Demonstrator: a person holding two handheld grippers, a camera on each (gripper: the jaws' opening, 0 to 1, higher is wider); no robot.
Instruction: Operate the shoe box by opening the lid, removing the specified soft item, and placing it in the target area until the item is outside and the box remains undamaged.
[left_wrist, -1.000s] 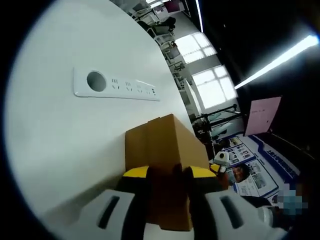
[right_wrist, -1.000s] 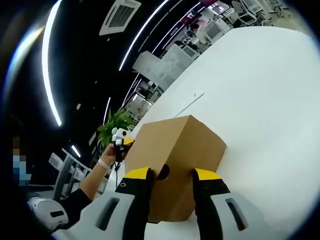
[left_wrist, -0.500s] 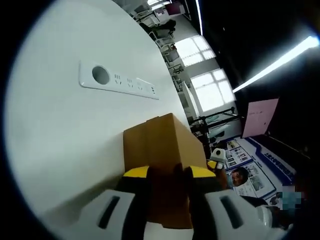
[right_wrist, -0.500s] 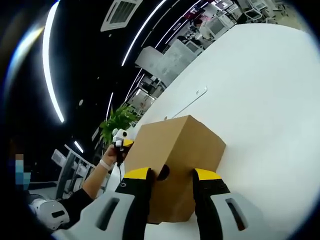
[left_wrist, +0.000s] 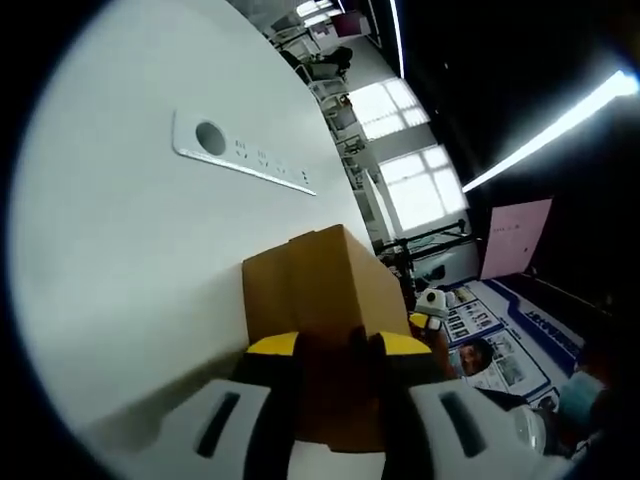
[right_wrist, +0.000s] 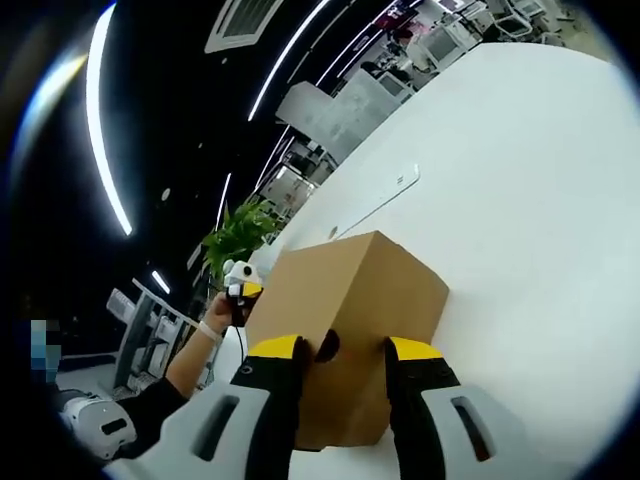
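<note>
Shoe box on white bench, lid still shut; I've both hand-held grippers, left and right, clamped on opposite ends. Only views drifted; power strip at 11 o'clock.

White hand-held gripper with yellow-tipped black jaws; dark sleeve.

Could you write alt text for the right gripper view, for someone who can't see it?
A closed brown cardboard box on a white table sits between the yellow-tipped jaws of the right gripper. The left gripper, in a person's hand, meets its far side.
</note>
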